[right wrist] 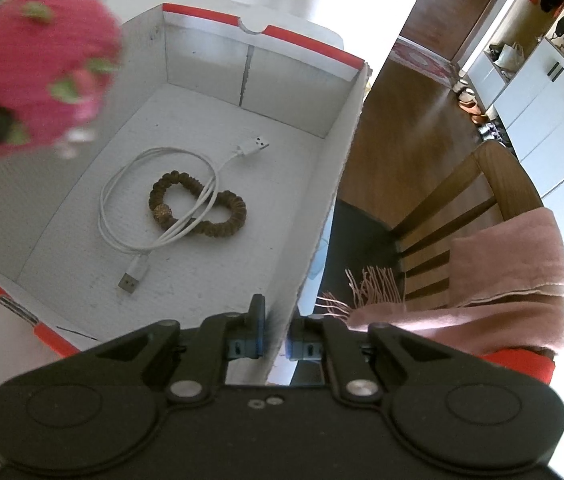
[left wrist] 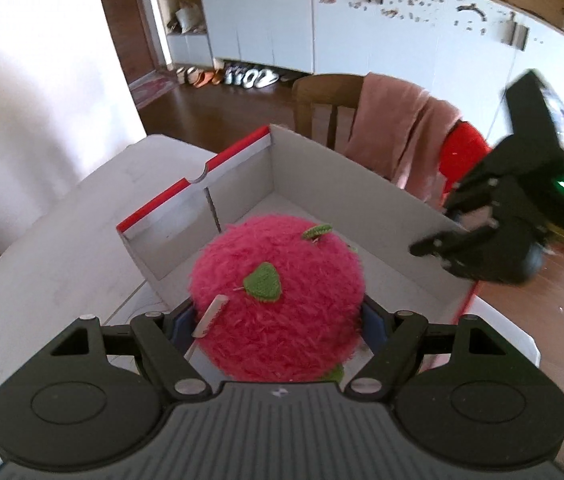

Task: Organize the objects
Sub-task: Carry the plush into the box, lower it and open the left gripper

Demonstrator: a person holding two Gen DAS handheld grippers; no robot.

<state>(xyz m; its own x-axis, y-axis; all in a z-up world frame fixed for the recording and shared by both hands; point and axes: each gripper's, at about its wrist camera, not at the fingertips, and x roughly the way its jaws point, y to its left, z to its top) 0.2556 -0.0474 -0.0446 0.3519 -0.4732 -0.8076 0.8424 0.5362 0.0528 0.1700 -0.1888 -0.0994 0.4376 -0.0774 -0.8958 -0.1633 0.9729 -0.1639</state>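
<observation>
A fuzzy pink plush fruit (left wrist: 277, 300) with green leaf patches sits between the fingers of my left gripper (left wrist: 277, 322), which is shut on it and holds it above the near end of a white cardboard box (left wrist: 362, 168) with red-edged rims. In the right wrist view the plush fruit (right wrist: 41, 64) hangs blurred over the box's far left corner. My right gripper (right wrist: 277, 340) is shut on the box's right wall (right wrist: 322, 200); it also shows as a dark shape, the right gripper (left wrist: 442, 224). On the box floor lie a white USB cable (right wrist: 133, 276) and a brown beaded bracelet (right wrist: 233, 216).
The box stands on a white table (left wrist: 61, 240). A wooden chair (right wrist: 494, 184) draped with a pink scarf (right wrist: 510, 264) stands close beyond the box's right wall. White cabinets (left wrist: 282, 20) and several shoes (left wrist: 241, 76) line the far wall.
</observation>
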